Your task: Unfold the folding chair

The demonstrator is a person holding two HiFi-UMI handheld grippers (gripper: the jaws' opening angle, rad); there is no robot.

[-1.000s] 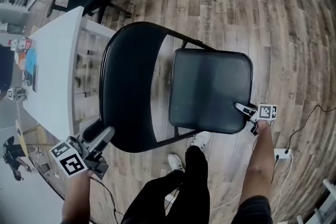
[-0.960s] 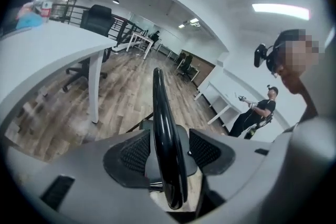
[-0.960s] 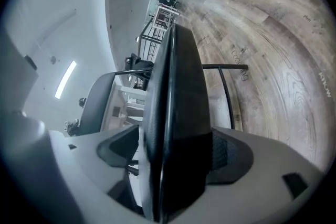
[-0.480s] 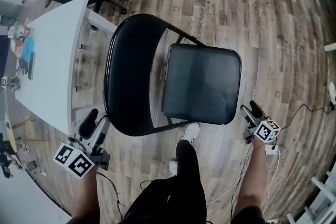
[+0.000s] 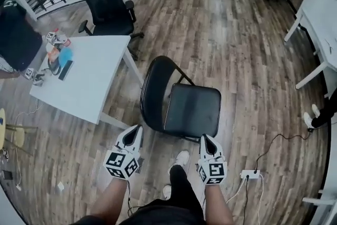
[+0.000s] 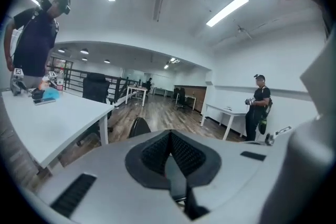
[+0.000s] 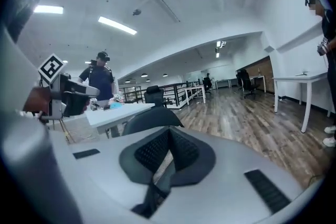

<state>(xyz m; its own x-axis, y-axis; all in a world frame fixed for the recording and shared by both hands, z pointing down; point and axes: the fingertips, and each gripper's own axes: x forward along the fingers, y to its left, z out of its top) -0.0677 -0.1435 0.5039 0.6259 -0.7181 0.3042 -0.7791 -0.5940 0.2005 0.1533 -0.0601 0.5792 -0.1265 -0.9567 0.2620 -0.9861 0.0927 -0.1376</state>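
Now left gripper (image 5: 135, 130) and right gripper (image 5: 206, 139) jaws have just closed empty near the black padded chair (image 5: 192, 110).

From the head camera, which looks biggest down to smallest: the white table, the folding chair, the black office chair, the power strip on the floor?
1. white table
2. folding chair
3. black office chair, though it stands farther away
4. power strip
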